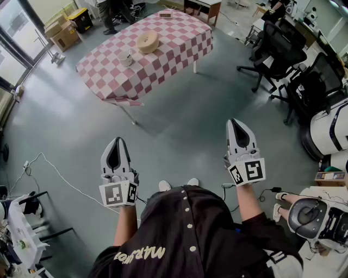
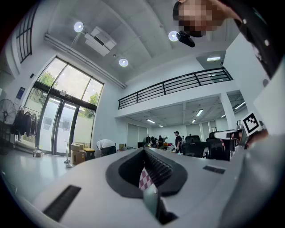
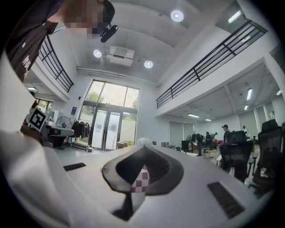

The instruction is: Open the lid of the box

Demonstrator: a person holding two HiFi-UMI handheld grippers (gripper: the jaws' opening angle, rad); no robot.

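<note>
A round tan box (image 1: 147, 40) with its lid on sits on a table under a red-and-white checked cloth (image 1: 163, 49), far ahead of me. My left gripper (image 1: 116, 141) and my right gripper (image 1: 234, 121) are held low in front of my body over the grey floor, well short of the table. Both point toward it, jaws closed together, nothing held. In the left gripper view the left gripper (image 2: 143, 149) shows a scrap of the checked cloth (image 2: 144, 179) through the gap behind its tips. The right gripper (image 3: 143, 147) shows the same checked cloth (image 3: 140, 181) in the right gripper view.
A white mug (image 1: 125, 57) stands near the round box, and a small flat item (image 1: 166, 14) lies at the table's far end. Black office chairs (image 1: 283, 51) stand to the right. Cardboard boxes (image 1: 64, 33) sit at the far left. A cable (image 1: 60, 174) runs over the floor.
</note>
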